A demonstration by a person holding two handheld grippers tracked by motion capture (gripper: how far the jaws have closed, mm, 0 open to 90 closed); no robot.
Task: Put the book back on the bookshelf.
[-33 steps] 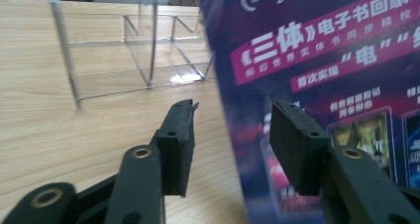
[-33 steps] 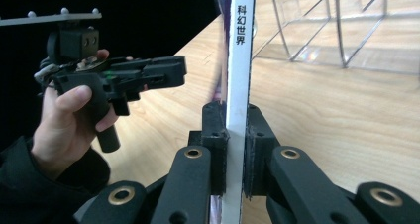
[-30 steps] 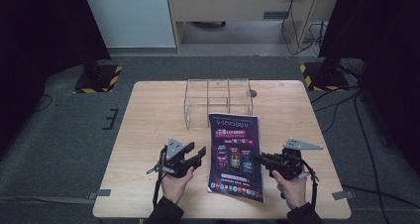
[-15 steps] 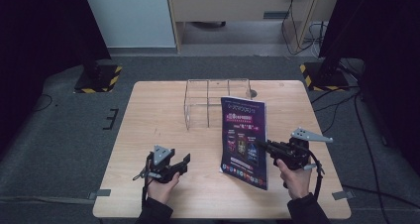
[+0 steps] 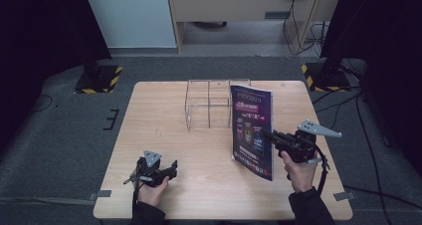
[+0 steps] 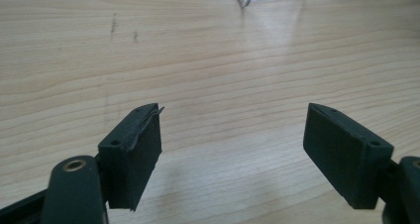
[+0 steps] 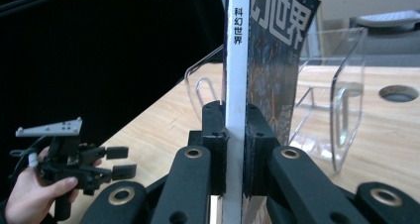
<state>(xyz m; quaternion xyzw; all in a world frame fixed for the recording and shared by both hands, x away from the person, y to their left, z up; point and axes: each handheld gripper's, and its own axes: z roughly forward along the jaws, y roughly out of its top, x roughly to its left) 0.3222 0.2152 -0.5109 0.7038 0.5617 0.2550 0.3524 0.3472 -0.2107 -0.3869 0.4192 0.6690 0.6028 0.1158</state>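
Right gripper (image 5: 272,135): pinching upright purple magazine (image 5: 252,129) by its spine | clear acrylic rack (image 5: 209,103): just beyond, left of magazine | left gripper (image 5: 171,168): spread, empty, farther off.

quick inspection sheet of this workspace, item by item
surface: wooden table, bare wood with a round hole near its far right corner
job's things: magazine held upright off the table by its spine; clear acrylic rack standing at the far middle, nothing in it
clutter: nothing seen
grippers: right gripper shut on the magazine's spine; left gripper jaws have just been opening, nothing between them, low over the table
cables: a cable trails from each gripper; more on the floor at far right
surroundings: dark curtains, grey floor, striped stand bases
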